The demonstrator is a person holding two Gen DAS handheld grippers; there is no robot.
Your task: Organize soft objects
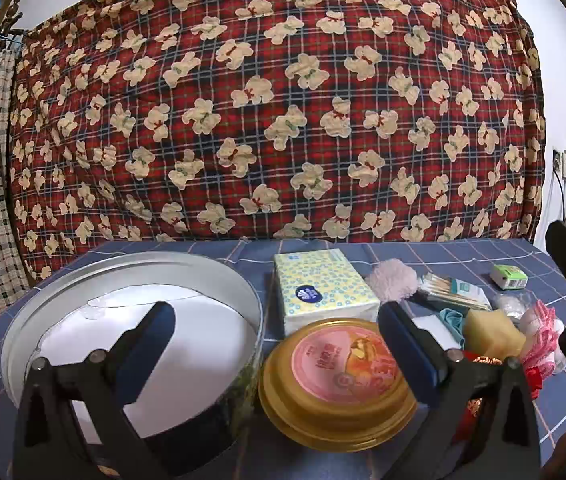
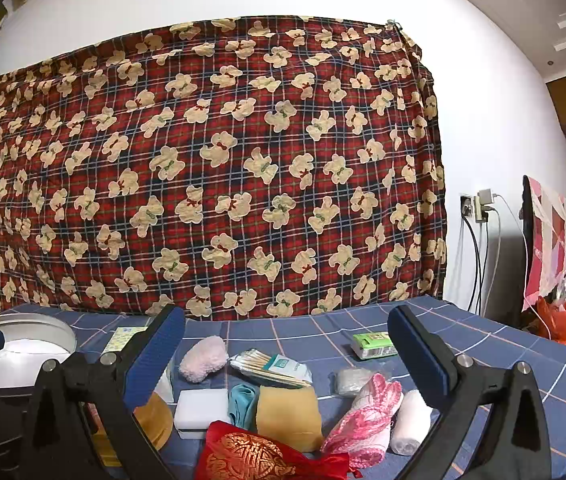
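While both grippers, left gripper [image 1: 275, 336] and right gripper [image 2: 287, 344], stand spread and empty: fluffy pink puff [image 2: 203, 358], yellow sponge block [image 2: 289, 418]; round gold lid [image 1: 337, 380] fully visible in left view only.

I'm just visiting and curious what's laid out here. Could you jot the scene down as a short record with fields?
Surface: blue checked cloth
Backdrop: red plaid blanket with bear print
Container: round tin, open, white inside
Beside it: gold lid, tissue pack
Soft items: pink puff, yellow sponge, white sponge, red pouch
Also: cotton swabs
Left tool: open, holding nothing
Right tool: open, holding nothing
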